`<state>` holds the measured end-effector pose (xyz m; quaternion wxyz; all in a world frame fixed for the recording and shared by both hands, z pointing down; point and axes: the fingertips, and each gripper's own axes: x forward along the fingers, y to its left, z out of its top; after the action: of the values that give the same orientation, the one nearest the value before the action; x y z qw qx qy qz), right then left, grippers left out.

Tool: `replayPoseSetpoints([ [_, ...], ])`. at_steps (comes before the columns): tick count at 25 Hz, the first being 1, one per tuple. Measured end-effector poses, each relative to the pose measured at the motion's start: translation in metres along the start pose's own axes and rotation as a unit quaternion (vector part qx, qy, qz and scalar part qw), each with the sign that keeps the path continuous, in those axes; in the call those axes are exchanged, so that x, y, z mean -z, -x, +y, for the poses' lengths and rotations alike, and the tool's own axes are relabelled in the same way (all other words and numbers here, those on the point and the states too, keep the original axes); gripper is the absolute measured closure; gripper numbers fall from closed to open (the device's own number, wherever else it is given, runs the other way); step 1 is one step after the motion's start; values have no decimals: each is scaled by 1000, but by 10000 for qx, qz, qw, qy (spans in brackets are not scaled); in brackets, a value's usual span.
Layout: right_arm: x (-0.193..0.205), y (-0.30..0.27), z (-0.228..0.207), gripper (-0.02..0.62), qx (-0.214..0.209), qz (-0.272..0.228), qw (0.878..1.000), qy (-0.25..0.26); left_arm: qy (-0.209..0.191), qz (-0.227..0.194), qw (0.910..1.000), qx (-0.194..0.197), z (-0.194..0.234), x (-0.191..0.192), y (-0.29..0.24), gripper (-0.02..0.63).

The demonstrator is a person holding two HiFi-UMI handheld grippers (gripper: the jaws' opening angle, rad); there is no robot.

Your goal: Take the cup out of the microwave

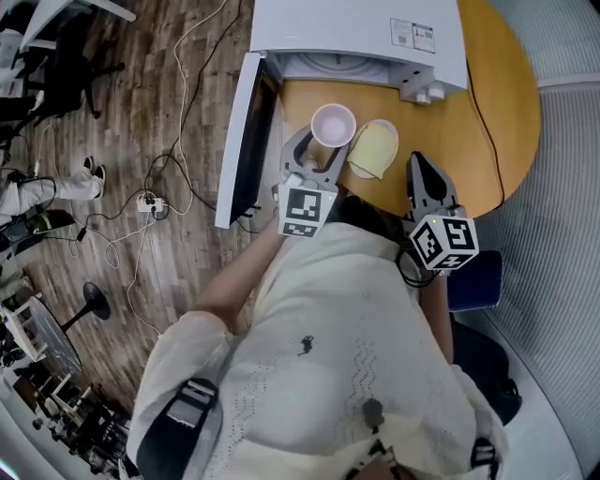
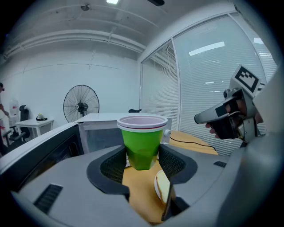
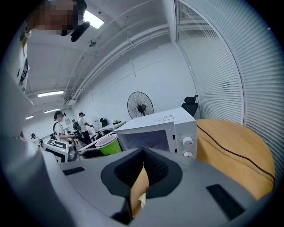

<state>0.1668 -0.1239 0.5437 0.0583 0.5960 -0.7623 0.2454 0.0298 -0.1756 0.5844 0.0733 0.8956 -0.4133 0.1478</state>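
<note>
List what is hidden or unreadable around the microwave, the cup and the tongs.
- Head view: microwave cavity, hidden under its own top.
- Head view: label on it, print too small to read.
- Left gripper view: yellow object beside the cup, partly behind the left tongs; unidentifiable.

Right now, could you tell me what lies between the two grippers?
A yellow cup lies on its side between the left gripper and right gripper, clearest in the head view.
</note>
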Motion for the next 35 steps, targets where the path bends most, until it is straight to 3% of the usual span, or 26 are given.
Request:
replayPoseSetpoints([
  [6,-5,-1,-3,584,-1,-50,10000,-5,40,-41,10000,82,-4,-12,0,356],
  [12,-12,0,-1,585,-13,-96,9999,58,326,-150,9993,39,-6,-28,-2,356],
  [35,-68,21,9,585,-107,-603,9975,363,111,-616,9980,-55,-8,-100,12,356],
])
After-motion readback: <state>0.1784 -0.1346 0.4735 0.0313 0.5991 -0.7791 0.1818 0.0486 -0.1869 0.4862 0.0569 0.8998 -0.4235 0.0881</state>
